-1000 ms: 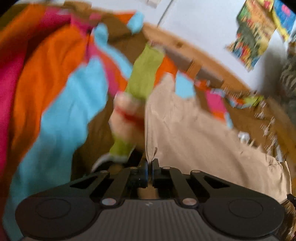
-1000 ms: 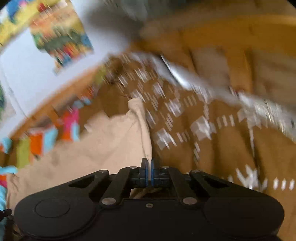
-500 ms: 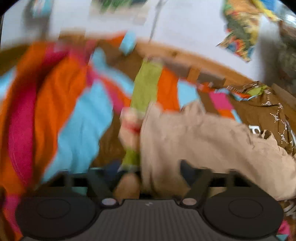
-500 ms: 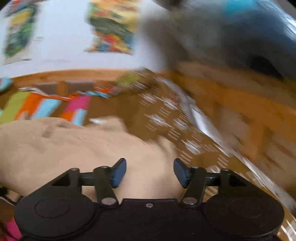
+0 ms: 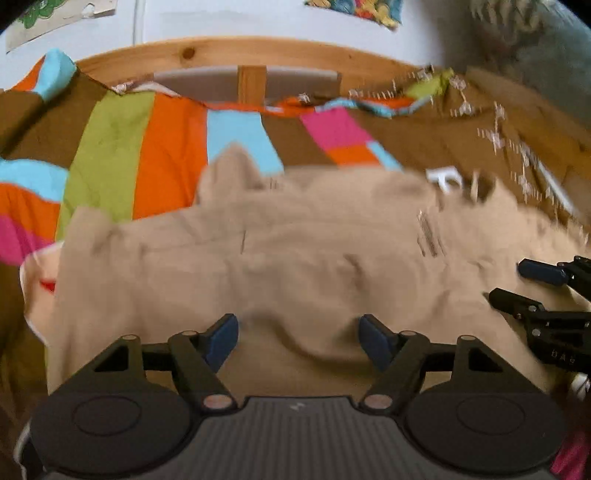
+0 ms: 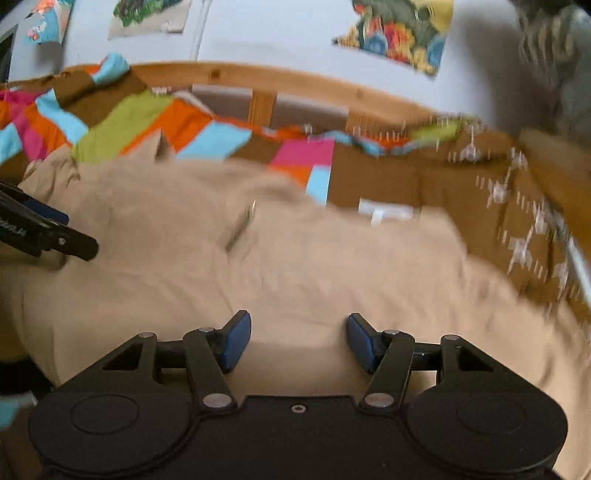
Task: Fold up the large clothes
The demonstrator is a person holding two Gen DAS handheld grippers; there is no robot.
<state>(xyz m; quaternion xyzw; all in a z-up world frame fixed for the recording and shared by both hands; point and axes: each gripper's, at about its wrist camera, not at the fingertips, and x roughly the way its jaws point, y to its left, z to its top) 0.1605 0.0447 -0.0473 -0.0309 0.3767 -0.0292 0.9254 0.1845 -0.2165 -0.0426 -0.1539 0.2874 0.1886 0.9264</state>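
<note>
With jaws spread and empty, the left gripper and right gripper hover over the soft, limp garment, best pinched at 2 edge corners.

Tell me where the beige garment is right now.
The beige garment lies spread on the striped bedspread, in front of the wooden bed rail; both views show it beneath the open tongs.

Motion blur smears the tan garment and the white-patterned brown cloth at right, and frame edges cut off the wall posters.
</note>
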